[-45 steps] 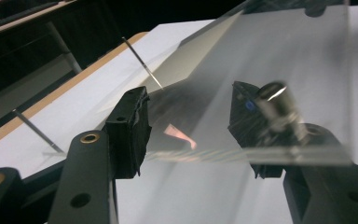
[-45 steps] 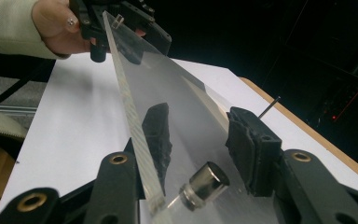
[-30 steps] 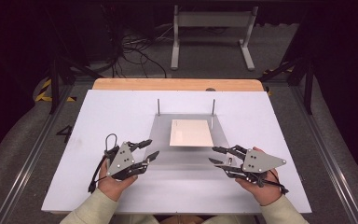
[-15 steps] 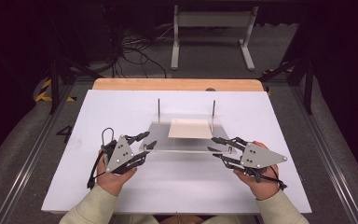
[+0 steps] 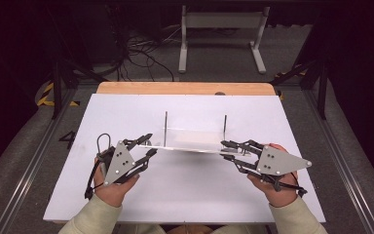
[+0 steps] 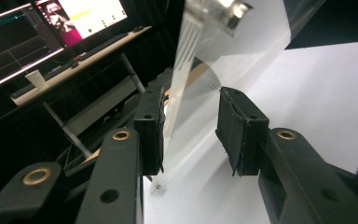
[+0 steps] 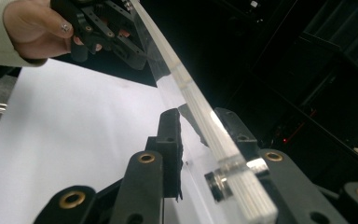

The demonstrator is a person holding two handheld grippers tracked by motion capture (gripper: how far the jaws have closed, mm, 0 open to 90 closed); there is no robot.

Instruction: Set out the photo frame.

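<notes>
At the left of the high view, the left claw [image 5: 148, 145] reaches toward the middle of the white surface [image 5: 185, 195], with the left end of a clear acrylic plate [image 5: 190, 142] between its jaws. In the left gripper view that plate [image 6: 186, 70] stands edge-on in the gap: it lies against the left pad [image 6: 151, 126], while the right pad [image 6: 235, 126] stands a little apart from it, so the claw is partly open around the plate and has just been closing.

Two thin metal posts [image 5: 165, 127] rise from the plate near its far edge, and the plate hangs above the surface, spanning the space between the two claws.

At the right, the right claw [image 5: 226, 150] has the plate's right end between its jaws. In the right gripper view the plate's thick edge [image 7: 200, 107] runs diagonally through the gap, close against the right jaw; a narrow gap shows at the left pad [image 7: 170, 140]. Its jaws have also just been closing, and whether they press on the plate I cannot tell.
</notes>
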